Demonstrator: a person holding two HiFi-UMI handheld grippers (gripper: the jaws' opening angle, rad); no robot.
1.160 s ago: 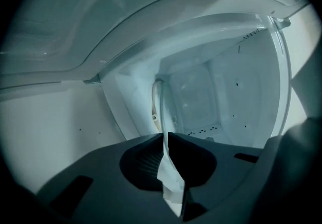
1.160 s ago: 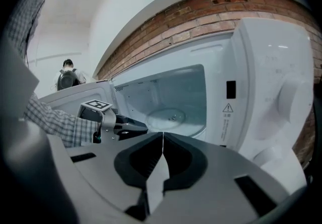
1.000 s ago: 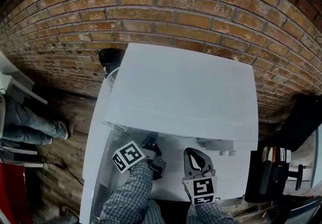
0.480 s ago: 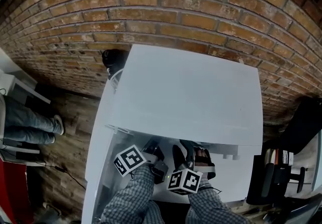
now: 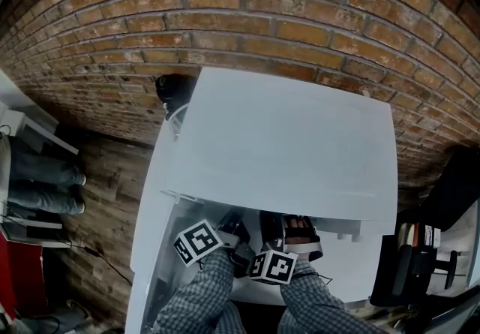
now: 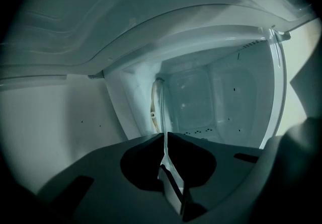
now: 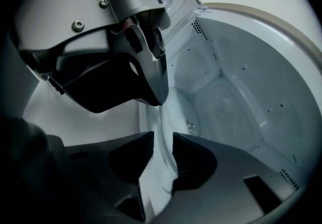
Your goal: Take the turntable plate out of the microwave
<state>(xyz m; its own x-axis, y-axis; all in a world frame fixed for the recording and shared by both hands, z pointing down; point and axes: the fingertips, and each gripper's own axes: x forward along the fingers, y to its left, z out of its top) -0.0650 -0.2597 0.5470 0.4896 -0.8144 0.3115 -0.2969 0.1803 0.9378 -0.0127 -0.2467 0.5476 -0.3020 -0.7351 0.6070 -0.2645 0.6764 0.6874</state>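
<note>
Both arms, in checked sleeves (image 5: 201, 289), reach side by side into the open front of the microwave (image 5: 285, 137), with the marker cubes just outside its mouth. The left tongs (image 5: 229, 218) point into the cavity a little below level and are clamped thin on the plate (image 6: 160, 102); in the left gripper view the glass runs edge-on straight up from between the tips. The right tongs (image 7: 162, 138) sit just beside the left ones and slope down more steeply. Their jaws have just been opening and now stand wide, with the plate's rim passing through the gap and neither pad pressing on it.

The plate is clear, thin glass with a raised rim and lies inside the microwave, its near edge at the mouth. Whether it rests on the cavity floor I cannot tell.
</note>
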